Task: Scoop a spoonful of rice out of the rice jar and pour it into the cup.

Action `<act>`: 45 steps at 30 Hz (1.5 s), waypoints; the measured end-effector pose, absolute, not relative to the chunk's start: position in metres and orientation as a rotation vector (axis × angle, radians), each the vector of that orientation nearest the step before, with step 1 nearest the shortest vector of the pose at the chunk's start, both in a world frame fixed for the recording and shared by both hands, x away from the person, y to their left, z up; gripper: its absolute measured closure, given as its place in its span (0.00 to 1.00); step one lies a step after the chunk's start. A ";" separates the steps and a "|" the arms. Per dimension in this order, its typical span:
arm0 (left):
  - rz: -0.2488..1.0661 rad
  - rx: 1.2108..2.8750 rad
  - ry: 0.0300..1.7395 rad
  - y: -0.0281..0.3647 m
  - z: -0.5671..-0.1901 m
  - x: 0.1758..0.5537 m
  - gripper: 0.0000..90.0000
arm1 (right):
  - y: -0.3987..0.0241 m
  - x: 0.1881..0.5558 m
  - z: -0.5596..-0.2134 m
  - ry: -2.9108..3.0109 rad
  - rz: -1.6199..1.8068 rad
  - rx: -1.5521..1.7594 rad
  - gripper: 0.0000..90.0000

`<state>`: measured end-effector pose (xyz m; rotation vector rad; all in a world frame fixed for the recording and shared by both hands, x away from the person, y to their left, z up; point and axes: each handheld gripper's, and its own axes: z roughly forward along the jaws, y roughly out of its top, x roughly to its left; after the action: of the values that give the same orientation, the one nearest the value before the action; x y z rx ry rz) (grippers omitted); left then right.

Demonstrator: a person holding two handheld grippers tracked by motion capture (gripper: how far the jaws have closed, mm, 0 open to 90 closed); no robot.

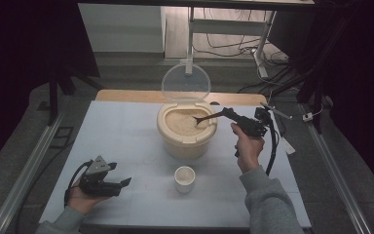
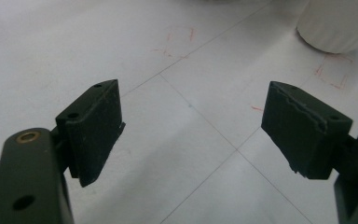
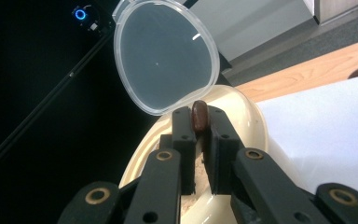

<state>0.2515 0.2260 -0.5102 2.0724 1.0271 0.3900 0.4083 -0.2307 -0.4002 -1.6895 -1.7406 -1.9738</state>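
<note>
Nearest the person, at about 7 o'clock on the white table point(image 1: 126, 131), the left hand point(image 1: 80, 197) is holding the left gripper point(image 1: 121, 184) low over the surface, its grey three-cornered plate on top. In the left gripper view its jaws are standing wide apart with nothing between them, and faint red pen marks point(image 2: 179, 42) are showing on the tabletop beyond. The base of a small white cup point(image 2: 338, 25) is sitting at 1 o'clock in that view.

In the high view that cup point(image 1: 184, 178) is standing upright near the table's centre, toward 6 o'clock, apart from both grippers.

Just beyond it, a cream round container point(image 1: 186, 130) is sitting at mid-table, filled with pale grain point(image 1: 182, 122). Its clear lid point(image 1: 185, 83) is standing hinged up at the 12 o'clock side.

At 3 o'clock of the container, the right hand point(image 1: 246, 148) is raising the right gripper point(image 1: 229, 113), which is pointing toward 9 o'clock. Its jaws are clamped on the handle of a dark brown spoon point(image 1: 205, 118), whose bowl is dipping into the grain. In the right gripper view the spoon handle point(image 3: 199, 116) is sitting pinched between the two pads, with the lid point(image 3: 165, 53) and the container rim point(image 3: 242, 116) behind
</note>
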 end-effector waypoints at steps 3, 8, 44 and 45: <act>0.391 2.074 1.026 0.226 -0.510 0.252 0.22 | -0.234 0.409 -0.401 -1.714 -1.967 -1.702 0.93; 0.391 2.077 1.025 0.225 -0.510 0.252 0.22 | -0.240 0.409 -0.401 -1.654 -1.973 -1.713 0.93; 0.391 2.086 1.021 0.224 -0.510 0.252 0.22 | -0.258 0.402 -0.395 -1.486 -1.981 -1.657 0.93; 0.390 2.086 1.021 0.224 -0.511 0.252 0.22 | -0.258 0.402 -0.395 -1.485 -1.982 -1.653 0.93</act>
<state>0.2523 0.2242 -0.5105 2.0857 1.0212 0.3905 0.4018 -0.2583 -0.3946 -1.6527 -1.4852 -1.9819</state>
